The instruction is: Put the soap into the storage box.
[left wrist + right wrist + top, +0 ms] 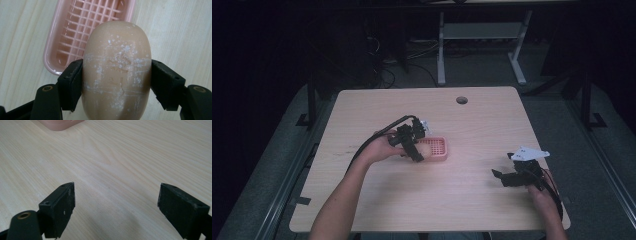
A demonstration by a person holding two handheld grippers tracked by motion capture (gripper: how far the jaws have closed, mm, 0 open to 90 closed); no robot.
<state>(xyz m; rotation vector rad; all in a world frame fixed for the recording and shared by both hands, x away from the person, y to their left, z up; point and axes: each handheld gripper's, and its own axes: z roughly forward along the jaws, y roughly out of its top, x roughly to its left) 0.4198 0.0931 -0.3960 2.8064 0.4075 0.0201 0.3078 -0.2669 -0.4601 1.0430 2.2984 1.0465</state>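
One soap bar (117, 72) in the left gripper (117, 85); one pink tray (75, 32) beneath.

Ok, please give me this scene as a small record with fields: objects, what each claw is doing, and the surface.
held object: beige soap bar, whitish scuffs on top
left claw: shut on the soap bar, one jaw on each side
dish: pink soap dish with grid floor, nothing in it, under and beyond the soap
right claw: open, holds nothing, above bare wood
surface: light wooden table
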